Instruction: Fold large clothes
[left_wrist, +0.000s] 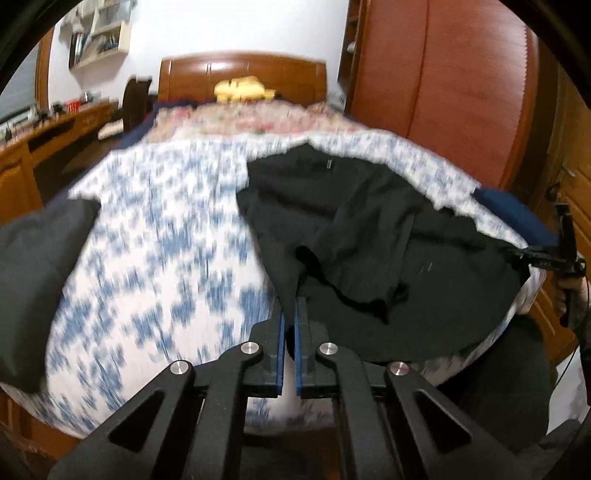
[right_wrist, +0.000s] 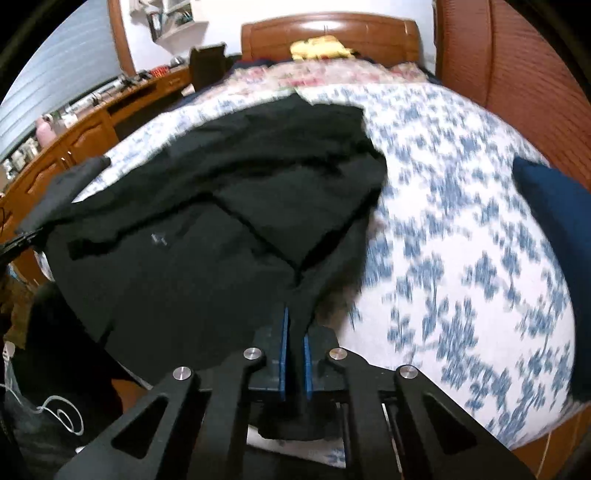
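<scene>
A black garment lies rumpled on a bed covered with a blue-and-white patterned sheet. Seen from the left wrist camera, the garment fills the area from the centre out to 3 o'clock; seen from the right wrist camera, it spreads from the centre out to 9 o'clock.

The left gripper sits at 6 o'clock in its own view. Its blue-padded jaws are pinched together on a fold of the garment's near edge, which rises taut from the sheet.

The right gripper sits at 6 o'clock in its own view, jaws likewise clamped on black cloth, with a bit of fabric hanging below them. In the left view this gripper shows at 3 o'clock, at the garment's far corner.

A wooden headboard stands at 12 o'clock, with something yellow in front of it. A dark blue pillow lies at 3 o'clock in the right view. Both views are blurred.
</scene>
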